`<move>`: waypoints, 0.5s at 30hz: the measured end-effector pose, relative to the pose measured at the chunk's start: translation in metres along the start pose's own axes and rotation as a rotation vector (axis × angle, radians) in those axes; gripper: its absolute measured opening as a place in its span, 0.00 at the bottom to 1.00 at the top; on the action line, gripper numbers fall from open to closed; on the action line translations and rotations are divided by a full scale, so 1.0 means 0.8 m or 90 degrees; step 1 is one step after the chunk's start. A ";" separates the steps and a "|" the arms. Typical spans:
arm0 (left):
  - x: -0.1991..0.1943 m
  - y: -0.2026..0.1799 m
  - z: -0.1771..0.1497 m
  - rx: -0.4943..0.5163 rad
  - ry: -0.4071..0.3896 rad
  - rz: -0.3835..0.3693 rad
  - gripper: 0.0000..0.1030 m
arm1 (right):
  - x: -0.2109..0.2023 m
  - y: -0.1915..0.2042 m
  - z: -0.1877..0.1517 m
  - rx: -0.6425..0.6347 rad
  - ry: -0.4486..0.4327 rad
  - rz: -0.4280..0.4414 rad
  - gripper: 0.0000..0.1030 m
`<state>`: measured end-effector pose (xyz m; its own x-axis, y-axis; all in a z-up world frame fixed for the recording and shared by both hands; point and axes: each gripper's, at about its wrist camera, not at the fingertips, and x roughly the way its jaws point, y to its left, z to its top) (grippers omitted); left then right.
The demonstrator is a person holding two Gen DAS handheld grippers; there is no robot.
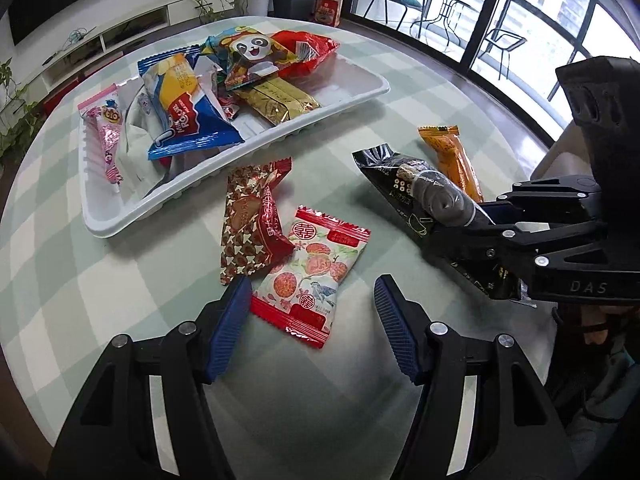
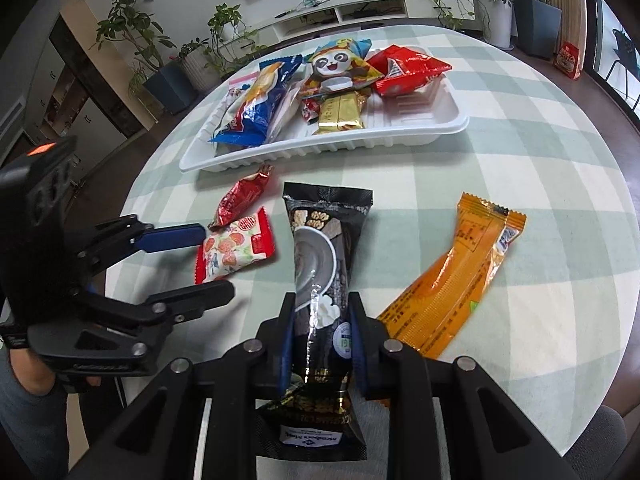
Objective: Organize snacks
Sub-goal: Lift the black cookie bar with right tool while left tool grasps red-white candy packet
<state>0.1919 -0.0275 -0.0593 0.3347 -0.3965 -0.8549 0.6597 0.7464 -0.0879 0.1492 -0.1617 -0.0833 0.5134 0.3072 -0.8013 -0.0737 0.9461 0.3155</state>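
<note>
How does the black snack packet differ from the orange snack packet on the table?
The black snack packet is clamped in the right claw; the orange snack packet lies untouched on the checked tablecloth. The black one points toward the white tray; the orange one lies diagonally. Both are long and outside the tray.

Bright daylight is coming through the windows [image 1: 520, 12], foil wrappers are glinting, soft shadows are lying on the worktop [image 1: 360, 380], and fisheye edges are bending and darkening
</note>
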 end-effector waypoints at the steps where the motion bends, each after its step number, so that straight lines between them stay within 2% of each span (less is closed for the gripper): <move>1: 0.005 -0.001 0.003 0.005 0.008 -0.004 0.49 | -0.002 -0.002 0.000 0.003 -0.002 0.003 0.25; 15: 0.021 -0.024 0.026 0.054 0.035 -0.007 0.49 | -0.011 -0.009 -0.001 0.018 -0.015 0.026 0.25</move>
<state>0.1984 -0.0596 -0.0612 0.2916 -0.3724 -0.8811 0.7188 0.6930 -0.0550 0.1449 -0.1709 -0.0789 0.5299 0.3434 -0.7754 -0.0712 0.9291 0.3628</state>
